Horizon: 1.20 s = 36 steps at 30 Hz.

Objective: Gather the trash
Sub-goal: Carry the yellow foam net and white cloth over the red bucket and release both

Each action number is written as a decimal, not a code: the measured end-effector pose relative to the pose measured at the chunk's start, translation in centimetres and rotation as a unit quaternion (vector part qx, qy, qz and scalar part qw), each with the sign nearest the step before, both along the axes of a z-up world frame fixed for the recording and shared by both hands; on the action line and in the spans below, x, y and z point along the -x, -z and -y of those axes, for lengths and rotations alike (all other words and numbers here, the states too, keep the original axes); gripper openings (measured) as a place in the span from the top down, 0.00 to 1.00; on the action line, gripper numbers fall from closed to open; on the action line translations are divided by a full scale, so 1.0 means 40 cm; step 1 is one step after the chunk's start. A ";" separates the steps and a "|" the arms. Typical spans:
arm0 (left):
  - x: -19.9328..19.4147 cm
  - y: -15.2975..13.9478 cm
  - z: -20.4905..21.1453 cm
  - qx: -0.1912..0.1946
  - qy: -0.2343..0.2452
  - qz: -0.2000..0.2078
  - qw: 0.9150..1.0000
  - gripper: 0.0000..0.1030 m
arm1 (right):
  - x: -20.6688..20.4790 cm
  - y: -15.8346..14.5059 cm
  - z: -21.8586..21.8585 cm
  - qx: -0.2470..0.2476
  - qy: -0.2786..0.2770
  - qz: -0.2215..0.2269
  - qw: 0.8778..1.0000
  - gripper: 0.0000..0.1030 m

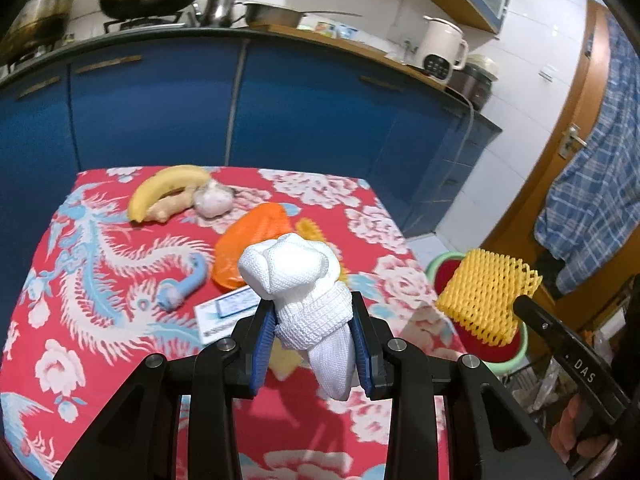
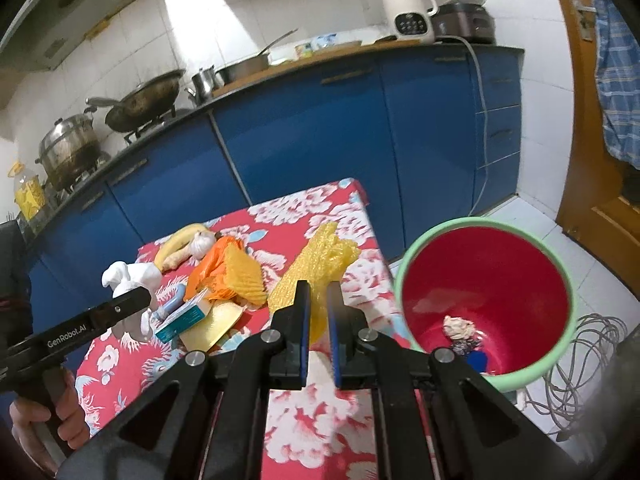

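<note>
Trash here is a knotted white foam-net wad (image 1: pixel 294 280) clamped in the left gripper (image 1: pixel 314 332) above the red floral tablecloth (image 1: pixel 100 264), and a yellow foam fruit net (image 2: pixel 320 264) pinched in the nearly closed right gripper (image 2: pixel 318 312) beside the green-rimmed red bin (image 2: pixel 486 276). Each net's lower end is hidden between blue pads, and the bin's bottom scraps are blurry. Both grippers tilt downward; a hand (image 2: pixel 36 428), cut off at the frame's edge, grips the left handle.

walls – white tile (image 2: pixel 192 20) | cabinets – blue doors (image 1: pixel 312 100) under a dark counter (image 2: pixel 360 54) | door – wooden (image 2: pixel 568 120), at right | floor – pale tile (image 2: pixel 600 320) | worktop – red floral cloth (image 1: pixel 100 280)
</note>
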<state>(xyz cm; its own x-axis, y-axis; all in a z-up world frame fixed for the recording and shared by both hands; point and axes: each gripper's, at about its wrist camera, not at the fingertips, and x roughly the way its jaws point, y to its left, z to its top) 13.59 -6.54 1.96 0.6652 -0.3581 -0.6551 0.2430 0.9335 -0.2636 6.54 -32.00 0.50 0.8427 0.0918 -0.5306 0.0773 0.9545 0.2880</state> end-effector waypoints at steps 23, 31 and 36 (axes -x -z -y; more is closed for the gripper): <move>0.016 -0.002 0.299 -0.033 0.135 0.002 0.990 0.65 | 0.066 0.078 0.251 -0.034 0.116 -0.028 0.992 0.89; 0.001 0.043 0.415 -0.052 0.174 -0.013 0.983 0.65 | 0.061 0.132 0.317 -0.049 0.138 -0.046 0.988 0.88; -0.008 0.069 0.476 -0.066 0.192 -0.022 0.979 0.65 | 0.057 0.156 0.340 -0.053 0.146 -0.053 0.986 0.85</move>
